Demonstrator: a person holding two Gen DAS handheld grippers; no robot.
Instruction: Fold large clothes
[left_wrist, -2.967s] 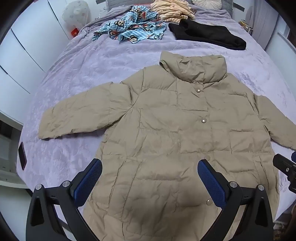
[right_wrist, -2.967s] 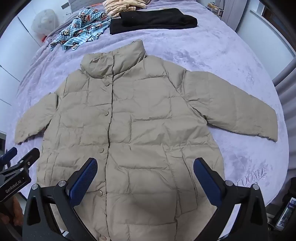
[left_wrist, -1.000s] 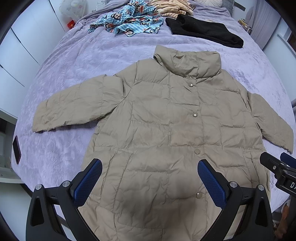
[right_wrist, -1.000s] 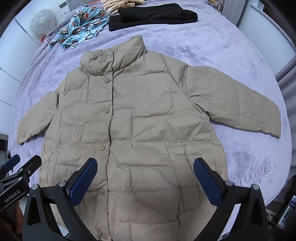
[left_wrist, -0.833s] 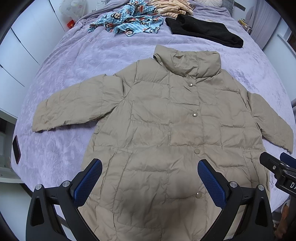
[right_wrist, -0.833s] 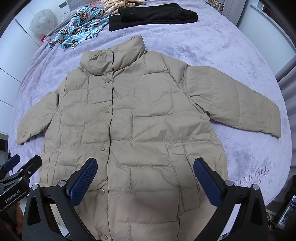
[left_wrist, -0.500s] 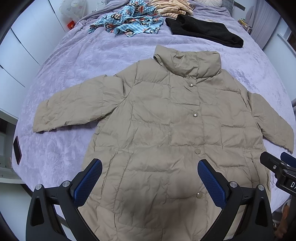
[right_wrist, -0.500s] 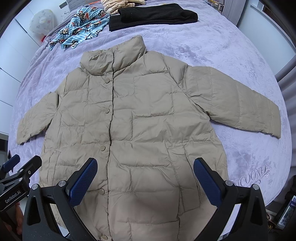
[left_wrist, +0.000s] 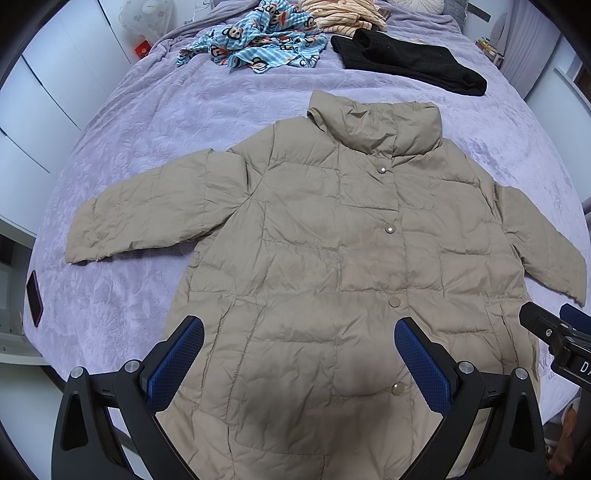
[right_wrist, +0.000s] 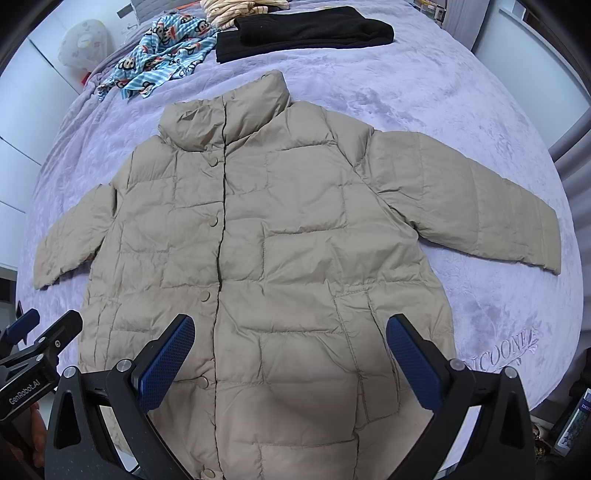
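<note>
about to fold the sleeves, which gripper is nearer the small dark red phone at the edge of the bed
Left. The left gripper hovers over the beige puffer jacket's hem on the side where the phone lies; the right gripper is further along the hem, away from it.

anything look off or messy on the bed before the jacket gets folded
The beige puffer jacket lies flat, snapped shut, sleeves spread. The blue monkey-print garment near the head of the bed is crumpled, unlike the folded black one beside it. A dark phone sits at the bed's left edge. Both grippers are open.
</note>
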